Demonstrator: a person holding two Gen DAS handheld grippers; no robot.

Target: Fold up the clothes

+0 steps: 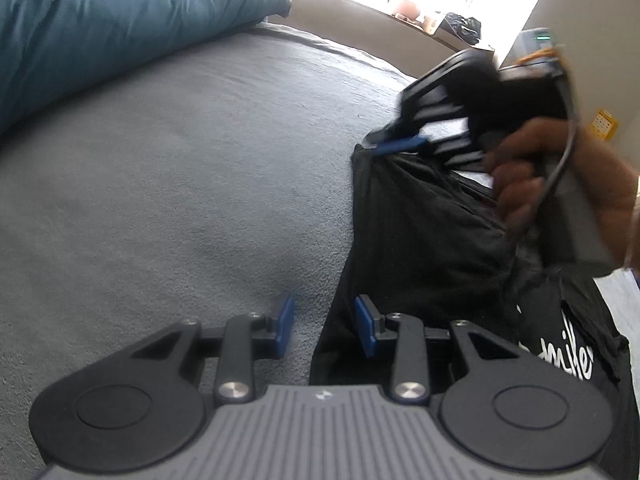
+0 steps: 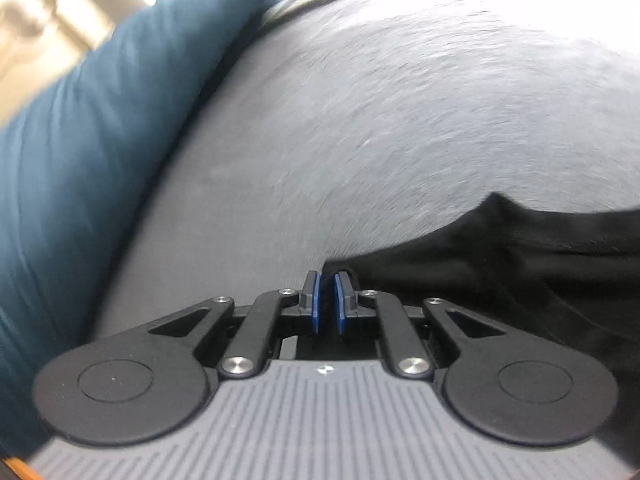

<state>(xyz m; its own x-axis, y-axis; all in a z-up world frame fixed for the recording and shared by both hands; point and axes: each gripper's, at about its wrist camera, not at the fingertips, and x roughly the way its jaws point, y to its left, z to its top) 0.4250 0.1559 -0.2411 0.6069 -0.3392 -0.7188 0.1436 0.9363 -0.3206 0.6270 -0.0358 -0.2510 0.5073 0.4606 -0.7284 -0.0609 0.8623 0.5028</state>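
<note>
The left gripper (image 1: 325,326) hovers over the bed with its blue pads apart and nothing between them; the edge of the black shirt (image 1: 432,240) lies just beside its right pad, not pinched. The right gripper (image 2: 326,302) has its pads nearly together, and the left wrist view shows it clamped on a raised corner of the shirt, the cloth hanging down from the tips while a hand (image 1: 560,184) holds the tool. From its own camera the black cloth starts right at the pad tips and spreads off to the right. The shirt sits on the grey blanket (image 1: 180,168), toward the side away from the blue pillow (image 1: 100,20), with some white lettering showing low down. It looks bunched and partly draped, with no neat fold visible, so the folding seems to be at an early stage: one corner is lifted, and laying it flat, bringing sides over and squaring it up all appear left to do.
</note>
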